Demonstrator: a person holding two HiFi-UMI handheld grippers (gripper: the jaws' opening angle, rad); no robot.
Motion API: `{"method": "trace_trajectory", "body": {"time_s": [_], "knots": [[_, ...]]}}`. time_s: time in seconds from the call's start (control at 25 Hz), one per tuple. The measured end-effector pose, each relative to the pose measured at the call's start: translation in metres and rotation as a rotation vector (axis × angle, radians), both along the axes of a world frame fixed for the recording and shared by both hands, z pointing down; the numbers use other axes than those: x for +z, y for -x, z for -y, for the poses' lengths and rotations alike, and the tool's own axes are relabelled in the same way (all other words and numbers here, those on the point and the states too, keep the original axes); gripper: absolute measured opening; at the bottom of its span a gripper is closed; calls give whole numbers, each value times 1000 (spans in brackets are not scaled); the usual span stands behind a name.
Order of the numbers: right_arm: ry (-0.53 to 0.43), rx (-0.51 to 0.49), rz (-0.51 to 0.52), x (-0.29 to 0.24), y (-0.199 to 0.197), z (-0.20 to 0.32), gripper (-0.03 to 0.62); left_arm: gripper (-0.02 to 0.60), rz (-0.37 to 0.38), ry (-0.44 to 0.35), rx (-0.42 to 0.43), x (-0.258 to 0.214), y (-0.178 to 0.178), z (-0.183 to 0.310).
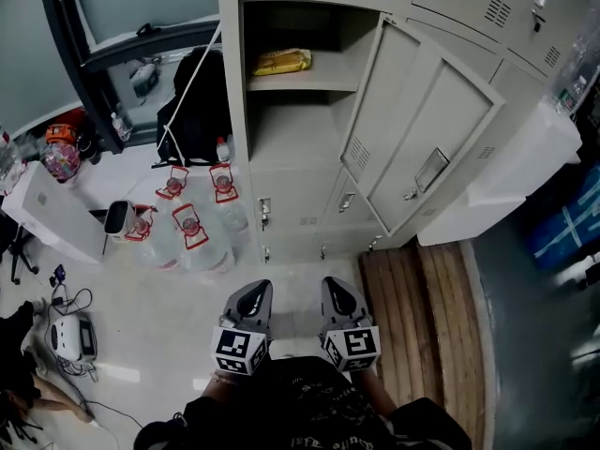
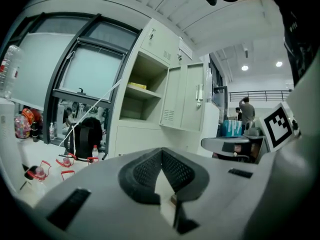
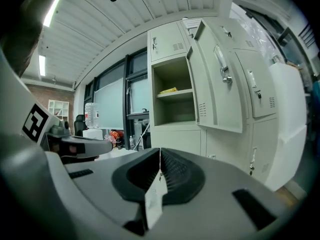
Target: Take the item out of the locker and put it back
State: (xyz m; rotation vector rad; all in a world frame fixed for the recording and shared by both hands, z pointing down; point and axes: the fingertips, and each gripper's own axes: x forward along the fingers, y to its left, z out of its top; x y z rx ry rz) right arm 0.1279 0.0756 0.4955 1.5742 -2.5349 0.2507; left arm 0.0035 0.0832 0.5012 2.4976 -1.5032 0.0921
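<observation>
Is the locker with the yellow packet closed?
No, its door stands wide open, and the yellow packet lies on the upper shelf.

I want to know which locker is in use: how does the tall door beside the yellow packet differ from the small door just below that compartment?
The tall door stands swung open to the right; the small door is shut flat against the cabinet. The tall door is far larger than the small door. Both are pale grey metal.
</observation>
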Motion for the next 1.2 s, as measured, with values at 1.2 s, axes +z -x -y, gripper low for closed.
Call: {"method": "trace_trajectory", "body": {"time_s": [1.2], "knots": [[26, 125, -17, -14, 68, 182, 6, 8, 35, 15, 161, -2, 69, 194]]}}
